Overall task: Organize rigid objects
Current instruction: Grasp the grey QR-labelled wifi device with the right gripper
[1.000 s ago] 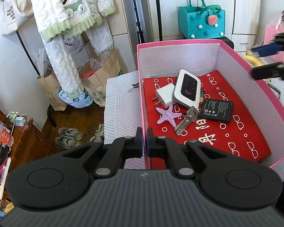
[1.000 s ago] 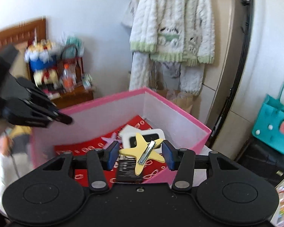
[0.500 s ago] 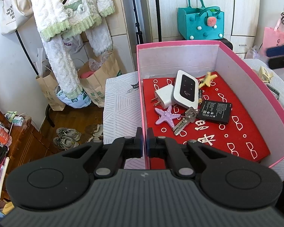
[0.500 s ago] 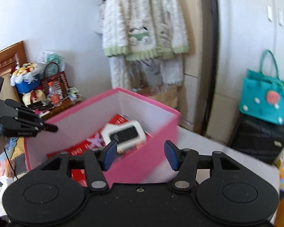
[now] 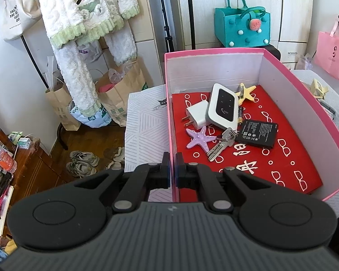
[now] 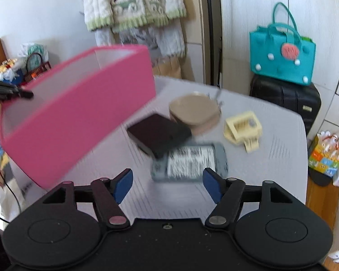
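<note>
Left gripper [image 5: 172, 167] sits nearest the lens in its own view, jaws clenched on the near wall of the pink box [image 5: 300, 85], wall edge running between the two fingers. Box interior, near to far on the red liner [image 5: 271, 171]: key bunch [image 5: 221, 143] and purple starfish [image 5: 200, 138] side by side, keys touching the flat black battery [image 5: 256, 134] to their right; white charger plug [image 5: 197, 114] tucked against the left edge of the white pocket router [image 5: 222, 108]; a small AA cell [image 5: 240, 115] along the router's right edge; yellow starfish clip [image 5: 246, 92] furthest back, just beside the router's top corner. Right gripper [image 6: 167, 184] is outside the box over the grey table [image 6: 271, 140], jaws opening, nothing between the blue pads [image 6: 211, 185]. Frame is motion-blurred there. Ahead of it on the table, near to far: grey device with a barcode label [image 6: 192, 162], dark flat case [image 6: 159, 133] overlapping its far-left corner, cream claw hair clip [image 6: 243, 128] off to the right and apart from both, tan compact [image 6: 195, 110] behind the dark case, touching or just beside it, can't tell. Box sits left of that group. Background: teal felt bag [image 6: 282, 56] on a black suitcase [image 6: 284, 99], fleece pyjamas [image 5: 83, 13] hanging on the wardrobe.
</note>
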`<state>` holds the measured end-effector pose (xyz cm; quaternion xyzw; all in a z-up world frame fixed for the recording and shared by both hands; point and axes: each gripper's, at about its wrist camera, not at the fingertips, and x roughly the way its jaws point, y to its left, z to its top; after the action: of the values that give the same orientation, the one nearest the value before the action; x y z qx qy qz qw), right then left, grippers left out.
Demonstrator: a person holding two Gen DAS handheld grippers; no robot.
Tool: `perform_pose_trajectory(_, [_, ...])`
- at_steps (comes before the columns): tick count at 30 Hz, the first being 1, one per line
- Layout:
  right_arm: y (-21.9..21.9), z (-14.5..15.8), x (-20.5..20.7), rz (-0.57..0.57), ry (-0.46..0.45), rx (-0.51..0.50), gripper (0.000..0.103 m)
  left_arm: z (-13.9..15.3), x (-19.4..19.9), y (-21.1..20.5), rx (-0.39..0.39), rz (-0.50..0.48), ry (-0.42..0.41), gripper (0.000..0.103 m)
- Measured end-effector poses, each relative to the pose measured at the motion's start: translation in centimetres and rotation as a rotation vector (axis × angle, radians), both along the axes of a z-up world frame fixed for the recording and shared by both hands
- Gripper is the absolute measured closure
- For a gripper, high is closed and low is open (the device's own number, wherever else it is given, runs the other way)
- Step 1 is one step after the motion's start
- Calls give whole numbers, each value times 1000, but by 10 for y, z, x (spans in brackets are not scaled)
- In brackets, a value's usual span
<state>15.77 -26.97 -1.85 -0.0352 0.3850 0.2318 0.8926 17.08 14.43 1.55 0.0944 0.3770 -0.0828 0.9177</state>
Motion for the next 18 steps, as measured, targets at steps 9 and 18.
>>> perform_pose_trajectory(9, [-8,-20,25,27,-62,-69,11,0,0,-1,12,10,6,100])
perform_pose_trajectory(18, [-19,-29,41,168,7,24,10,0,1,-2,15,15,9,100])
